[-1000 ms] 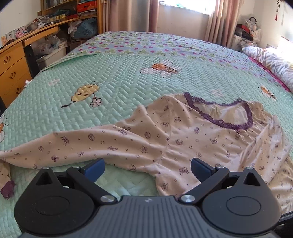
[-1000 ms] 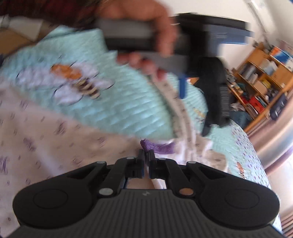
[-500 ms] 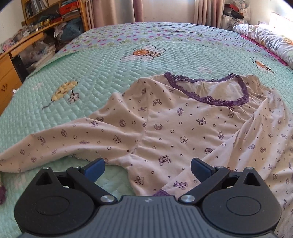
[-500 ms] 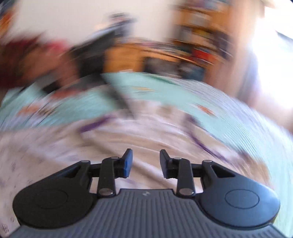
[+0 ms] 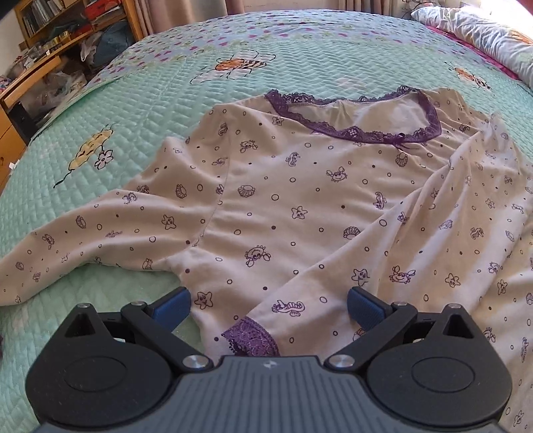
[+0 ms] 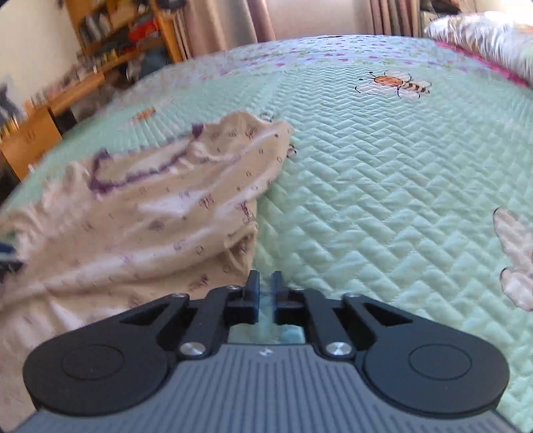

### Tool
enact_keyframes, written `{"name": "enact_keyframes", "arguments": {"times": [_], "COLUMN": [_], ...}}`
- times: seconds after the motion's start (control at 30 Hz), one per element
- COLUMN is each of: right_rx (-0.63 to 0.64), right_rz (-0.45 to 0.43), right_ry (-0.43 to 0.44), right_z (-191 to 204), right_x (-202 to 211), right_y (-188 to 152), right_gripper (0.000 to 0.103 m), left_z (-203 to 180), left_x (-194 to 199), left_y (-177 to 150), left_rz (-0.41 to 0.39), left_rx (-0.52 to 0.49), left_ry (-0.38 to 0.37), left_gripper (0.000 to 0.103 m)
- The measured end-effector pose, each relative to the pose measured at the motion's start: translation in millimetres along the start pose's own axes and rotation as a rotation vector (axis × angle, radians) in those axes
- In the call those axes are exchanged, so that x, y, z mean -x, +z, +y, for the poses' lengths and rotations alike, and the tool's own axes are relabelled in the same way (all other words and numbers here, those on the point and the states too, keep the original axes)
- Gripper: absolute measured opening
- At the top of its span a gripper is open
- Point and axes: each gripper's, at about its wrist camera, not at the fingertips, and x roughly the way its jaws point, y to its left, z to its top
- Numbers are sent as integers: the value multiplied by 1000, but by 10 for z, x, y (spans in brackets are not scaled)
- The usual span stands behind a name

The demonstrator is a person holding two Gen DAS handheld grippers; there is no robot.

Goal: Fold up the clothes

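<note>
One cream long-sleeved pyjama top [image 5: 299, 200] with purple lace trim, ahead of the left gripper. One mint-green quilted bedspread [image 5: 166, 110] beneath. Two embroidered bees: one [image 5: 233, 65] far ahead, one [image 5: 469, 76] ahead-right. One white pillow [image 5: 483, 30] far right.

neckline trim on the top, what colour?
Purple lace on the pale printed top; clearest in left wrist view.

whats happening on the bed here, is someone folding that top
A person with a gripper in each hand is partway through folding a pale printed pyjama top spread on a green quilted bedspread. One sleeve, the one with the purple lace cuff, already lies folded across the body. The left gripper hangs wide open just over that cuff, holding nothing. The right gripper is beside the top's edge, over bare quilt, its jaws closing with no cloth between them. The other sleeve lies stretched out.
</note>
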Motion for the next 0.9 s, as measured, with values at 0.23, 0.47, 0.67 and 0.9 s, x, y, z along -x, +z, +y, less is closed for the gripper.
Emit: {"name": "enact_keyframes", "arguments": {"times": [0.23,0.47,0.67,0.9], "right_rx": [62,190,300,532], "right_rz": [-131,18,-104,108], "right_ry": [109,-81,165,428], "right_z": [408,363,900,2055], "right_x": [36,-179,55,-488], "right_y": [264,137,-18,135], "right_gripper": [48,55,55,32], "left_z": [22,223,340,224], "left_x": [-72,37,159,-247], "left_y": [-16,-19,129,196], "left_rz": [24,-26,-83,58], "left_rx": [-25,46,161,201], "left_ry": [35,17,-203,-324], "left_gripper": [102,101,101,97]}}
